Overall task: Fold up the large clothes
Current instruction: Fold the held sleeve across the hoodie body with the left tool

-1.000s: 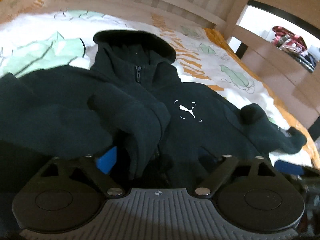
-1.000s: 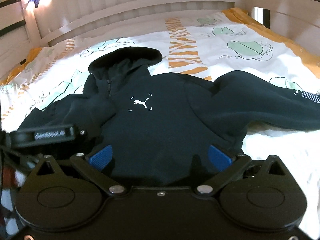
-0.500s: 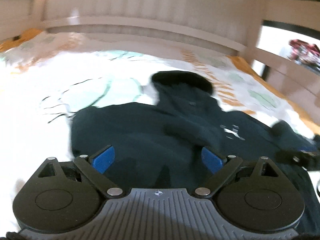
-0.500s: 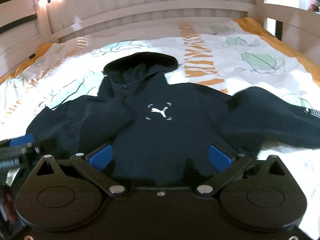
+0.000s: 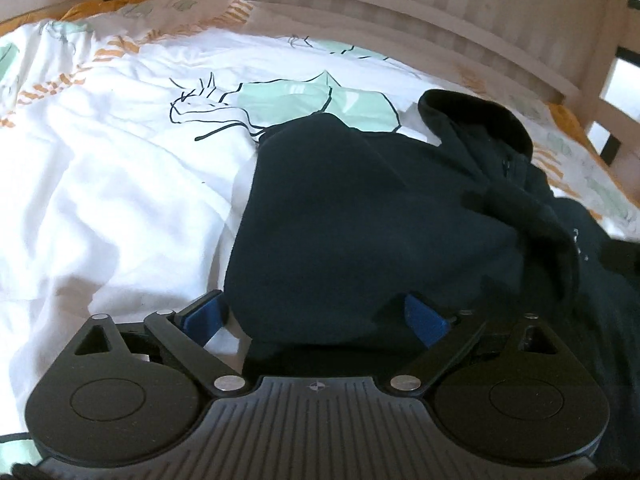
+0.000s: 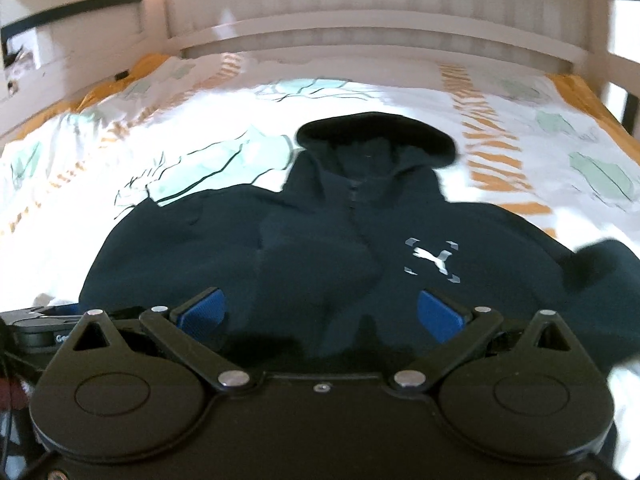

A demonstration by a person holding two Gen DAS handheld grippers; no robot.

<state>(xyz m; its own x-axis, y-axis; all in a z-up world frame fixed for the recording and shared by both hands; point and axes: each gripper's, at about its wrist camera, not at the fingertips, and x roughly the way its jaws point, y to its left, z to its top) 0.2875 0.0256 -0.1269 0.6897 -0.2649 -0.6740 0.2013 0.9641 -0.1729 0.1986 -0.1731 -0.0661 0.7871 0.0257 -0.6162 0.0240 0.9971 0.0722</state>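
Your bed (image 6: 120,92) has a pale slatted frame and a white sheet (image 5: 100,184) printed with green and orange shapes. On the sheet, at centre frame, lies a dark hoodie (image 6: 320,248), hood toward the upper frame.

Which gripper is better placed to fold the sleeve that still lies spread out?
The right, probably. The spread sleeve lies at the right edge of its view, and the right gripper is open. The left gripper, jaws opening, faces the side already folded in.

Hoodie (image 6: 320,256) on bed (image 6: 80,200) (hood twd headboard (image 6: 360,40)).
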